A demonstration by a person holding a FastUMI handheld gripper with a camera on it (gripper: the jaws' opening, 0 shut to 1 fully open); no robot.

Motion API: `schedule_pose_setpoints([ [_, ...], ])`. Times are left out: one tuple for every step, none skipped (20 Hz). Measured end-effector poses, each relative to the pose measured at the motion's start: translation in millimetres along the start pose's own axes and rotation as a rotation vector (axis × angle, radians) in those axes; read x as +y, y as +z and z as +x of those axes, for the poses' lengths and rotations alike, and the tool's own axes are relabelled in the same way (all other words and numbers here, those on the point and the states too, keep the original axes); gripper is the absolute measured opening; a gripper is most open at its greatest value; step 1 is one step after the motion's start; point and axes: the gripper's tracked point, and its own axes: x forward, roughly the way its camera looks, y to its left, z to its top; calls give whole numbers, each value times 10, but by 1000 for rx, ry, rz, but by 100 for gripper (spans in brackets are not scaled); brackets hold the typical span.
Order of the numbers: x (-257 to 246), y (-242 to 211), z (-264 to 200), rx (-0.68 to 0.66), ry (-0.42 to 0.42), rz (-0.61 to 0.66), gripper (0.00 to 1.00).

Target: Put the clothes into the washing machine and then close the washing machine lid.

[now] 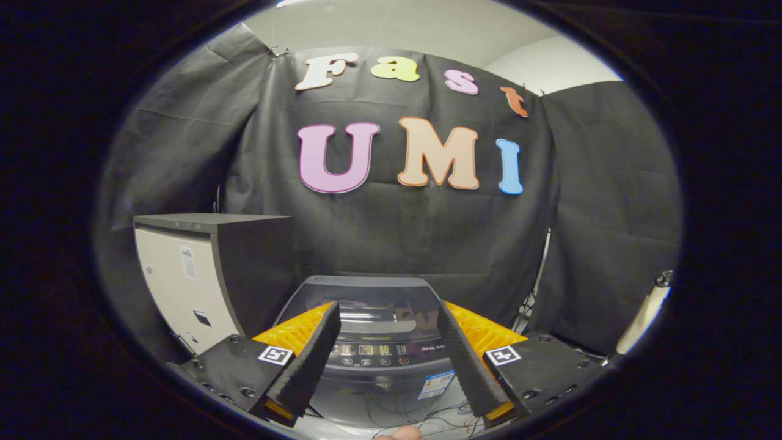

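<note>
place: recording booth | evidence: black cloth walls (391,232), washing machine (379,330), cabinet (201,275)

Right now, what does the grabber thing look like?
The two-finger gripper has two long wedge-shaped fingers with ridged inner faces. Each sits on a dark blocky mount with round screw heads and a square black-and-white marker sticker. Bumpy ribbed panels back the fingers.

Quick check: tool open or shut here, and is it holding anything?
Tool: open, fingers spread wide, holding nothing; the washing machine, lid down, sits beyond and between them.
</note>
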Motion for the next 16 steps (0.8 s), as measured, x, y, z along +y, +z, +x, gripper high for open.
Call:
schedule_pose_setpoints([
  [52, -52, -12, -9, 4, 12, 99],
  [101, -109, -42, -11, 10, 24, 99],
  [82, -178, -63, -5, -8, 39, 99],
  [76, -213, -96, -2, -20, 62, 99],
  [110, -247, -107, 5, -22, 91, 99],
  [191, -257, -124, 6, -7, 117, 98],
  [247, -254, -136, 9, -3, 122, 98],
  [247, -257, -165, 13, -13, 110, 98],
  [225, -255, -224, 15, -22, 97, 98],
  [221, -228, -285, 4, -29, 98, 98],
  [221, -206, -316, -13, -30, 110, 98],
  [204, -185, -368, -28, -34, 125, 98],
  [206, -167, -402, -40, -30, 133, 98],
  [235, -137, -446, -55, -18, 128, 98],
  [245, -85, -466, -77, -10, 115, 98],
  [237, -34, -512, -99, -11, 103, 97],
])
